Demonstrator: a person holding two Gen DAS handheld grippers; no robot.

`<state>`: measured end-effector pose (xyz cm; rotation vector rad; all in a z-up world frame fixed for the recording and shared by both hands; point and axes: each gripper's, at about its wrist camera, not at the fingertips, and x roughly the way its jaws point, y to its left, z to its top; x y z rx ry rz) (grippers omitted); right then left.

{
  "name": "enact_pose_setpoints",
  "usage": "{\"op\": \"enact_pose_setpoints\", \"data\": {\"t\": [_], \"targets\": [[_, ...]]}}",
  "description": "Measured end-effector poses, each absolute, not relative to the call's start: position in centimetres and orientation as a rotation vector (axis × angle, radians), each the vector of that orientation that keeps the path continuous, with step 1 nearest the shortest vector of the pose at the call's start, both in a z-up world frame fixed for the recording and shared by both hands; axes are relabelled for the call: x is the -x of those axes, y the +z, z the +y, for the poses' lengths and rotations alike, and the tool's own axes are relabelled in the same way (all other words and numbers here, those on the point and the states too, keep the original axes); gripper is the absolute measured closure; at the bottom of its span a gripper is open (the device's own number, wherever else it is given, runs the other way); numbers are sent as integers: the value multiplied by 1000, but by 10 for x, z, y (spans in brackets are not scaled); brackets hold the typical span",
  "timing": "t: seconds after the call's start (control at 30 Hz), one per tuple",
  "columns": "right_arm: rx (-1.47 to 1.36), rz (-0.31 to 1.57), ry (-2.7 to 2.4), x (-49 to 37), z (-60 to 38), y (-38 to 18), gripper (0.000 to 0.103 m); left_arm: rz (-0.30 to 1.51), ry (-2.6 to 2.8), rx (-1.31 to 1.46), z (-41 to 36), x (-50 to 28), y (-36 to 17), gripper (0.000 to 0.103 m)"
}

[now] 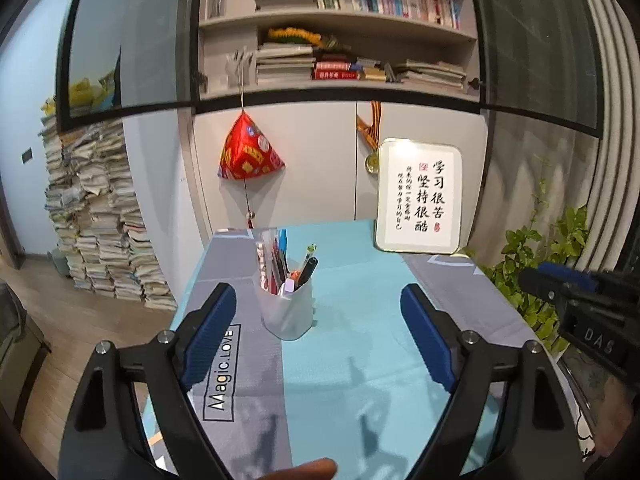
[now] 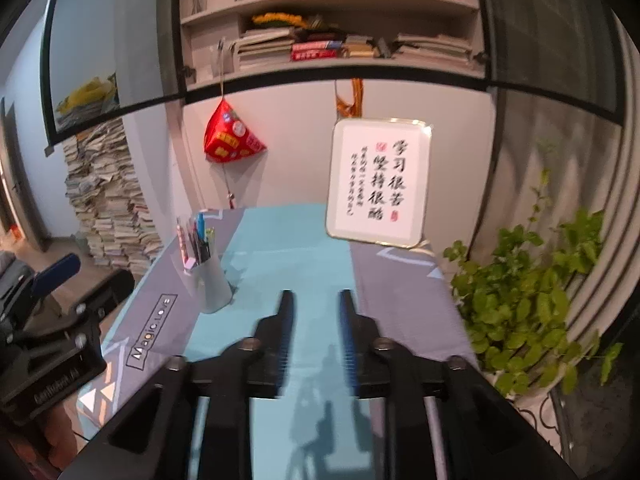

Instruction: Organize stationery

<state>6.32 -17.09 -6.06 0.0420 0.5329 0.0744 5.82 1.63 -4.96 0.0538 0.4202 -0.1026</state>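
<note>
A white pen cup (image 1: 289, 312) stands on the teal and grey desk mat (image 1: 352, 304), holding several pens and markers (image 1: 280, 260). My left gripper (image 1: 320, 304) is open and empty, raised above the desk, with the cup between and just beyond its blue fingers (image 1: 212, 332). In the right wrist view the cup (image 2: 214, 284) stands left of centre. My right gripper (image 2: 316, 308) is open by a narrow gap and empty, above the teal middle of the mat (image 2: 288, 264), right of the cup. Each gripper shows at the other view's edge.
A framed calligraphy sign (image 1: 420, 196) leans against the wall at the desk's back right. A green potted plant (image 2: 532, 300) stands right of the desk. A red hanging ornament (image 1: 250, 152) is on the cabinet. Tall paper stacks (image 1: 100, 216) stand on the floor at left.
</note>
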Motion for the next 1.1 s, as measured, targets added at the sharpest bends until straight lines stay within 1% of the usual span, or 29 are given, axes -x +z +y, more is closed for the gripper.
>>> {"op": "enact_pose_setpoints", "data": {"t": [0.03, 0.07, 0.3, 0.33, 0.37, 0.43, 0.6, 1.1], "targets": [[-42, 519, 69, -57, -172, -57, 61, 410, -102, -54, 16, -52, -48, 15], [-41, 498, 63, -50, -172, -51, 58, 397, -105, -51, 16, -46, -45, 13], [-38, 430, 47, -14, -173, -23, 57, 313, -95, -36, 22, -8, -25, 9], [-42, 413, 50, -7, -173, -20, 55, 296, -96, -39, 22, -3, -21, 6], [-44, 403, 53, -3, -172, -18, 50, 278, -95, -44, 22, 4, -18, 3], [-47, 379, 56, 7, -171, -14, 47, 246, -90, -52, 21, 16, -15, 2], [-55, 365, 58, 19, -172, -10, 46, 222, -104, -69, 16, 32, -12, 1], [-63, 378, 53, 22, -178, -16, 45, 256, -85, -47, 19, 29, -17, 1]]}}
